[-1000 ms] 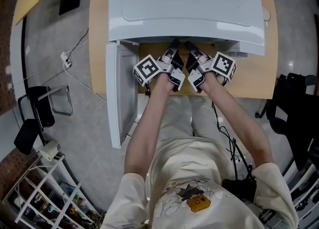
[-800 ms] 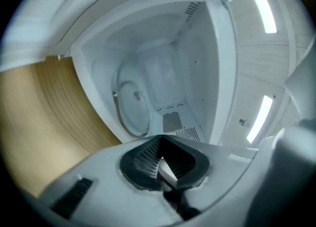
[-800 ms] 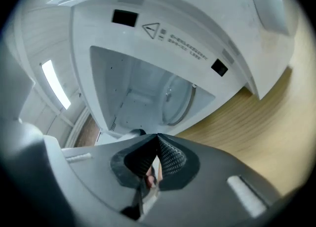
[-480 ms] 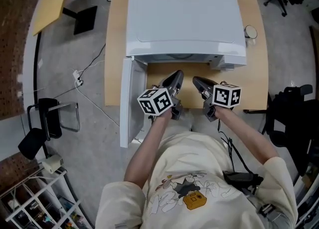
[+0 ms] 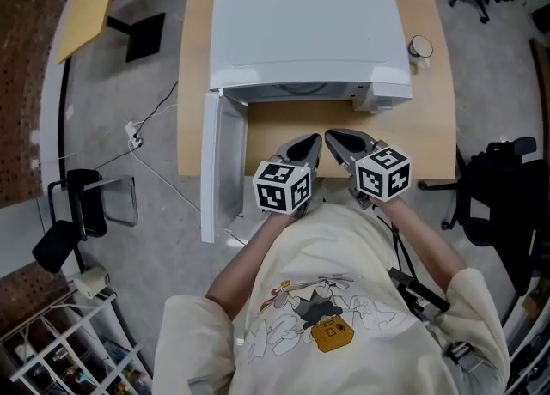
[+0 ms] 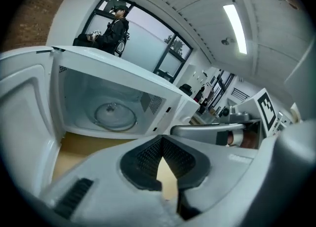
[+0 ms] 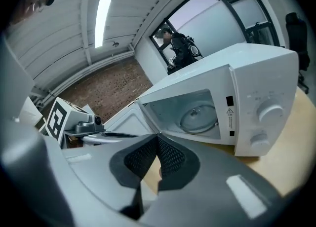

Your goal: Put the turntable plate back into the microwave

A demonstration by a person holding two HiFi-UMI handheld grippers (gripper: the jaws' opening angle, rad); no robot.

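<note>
The glass turntable plate (image 6: 114, 116) lies flat on the floor of the white microwave (image 5: 305, 37); the right gripper view also shows the plate (image 7: 198, 117) inside the cavity. The microwave door (image 5: 222, 161) hangs open to the left. Both grippers hover side by side over the table's front edge, well clear of the cavity. My left gripper (image 5: 313, 142) is shut with nothing between its pads (image 6: 148, 158). Beside it, my right gripper (image 5: 332, 136) is shut and empty too, its dark pads (image 7: 170, 158) pressed tip to tip.
A wooden table (image 5: 430, 127) carries the microwave, with a white mug (image 5: 420, 46) at its back right. A black chair (image 5: 507, 187) stands to the right, and a wire rack (image 5: 60, 342) and cables (image 5: 142, 131) lie on the floor to the left.
Both grippers have drawn back from the microwave's mouth to the table's front edge and rolled, so their marker cubes now face up. The plate stays inside the microwave.
</note>
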